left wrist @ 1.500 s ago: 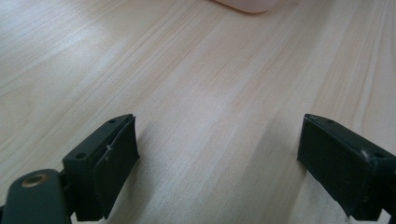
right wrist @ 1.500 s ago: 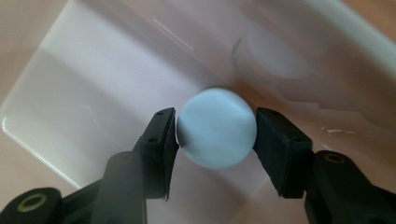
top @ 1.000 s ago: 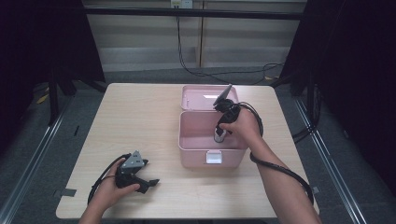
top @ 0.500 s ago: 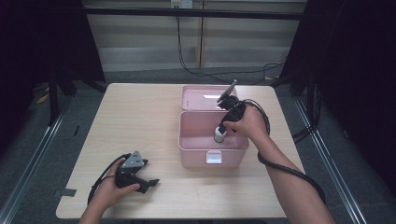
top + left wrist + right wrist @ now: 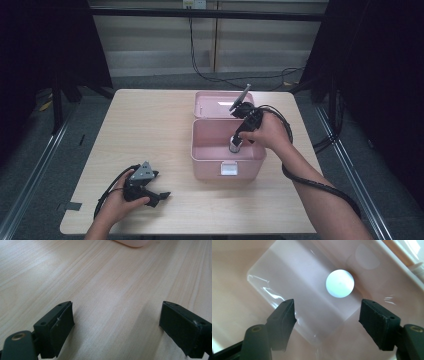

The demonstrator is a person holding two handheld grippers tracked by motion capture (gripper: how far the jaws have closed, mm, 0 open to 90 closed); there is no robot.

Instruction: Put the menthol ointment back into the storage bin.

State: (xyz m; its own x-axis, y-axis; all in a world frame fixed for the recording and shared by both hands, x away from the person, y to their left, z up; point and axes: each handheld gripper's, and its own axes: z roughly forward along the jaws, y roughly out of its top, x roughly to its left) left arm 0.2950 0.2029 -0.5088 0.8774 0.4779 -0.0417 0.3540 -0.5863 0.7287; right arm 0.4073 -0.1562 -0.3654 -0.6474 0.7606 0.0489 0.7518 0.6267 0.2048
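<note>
We held our right gripper (image 5: 235, 144) down inside the open pink box (image 5: 202, 145), which stood near the middle of the counter (image 5: 145, 125) with its lid (image 5: 210, 102) thrown back behind it. In the right gripper view its fingers (image 5: 283, 315) stood wide apart and gripped nothing. Between and a little beyond them lay a small white ball (image 5: 340, 283) on the clear, glossy floor of the box, free of both fingers and nearer the far wall than the fingertips. In the high view the ball itself was hidden behind the gripper and our hand, so we could place it only as inside the box, on its right half.

Our left gripper (image 5: 159, 196) rested low on the counter near the front left corner, well apart from the box. In the left gripper view its fingers (image 5: 56, 325) were also spread wide, with only bare wood grain between them, and a corner of the pink box showed far off at the top edge.
</note>
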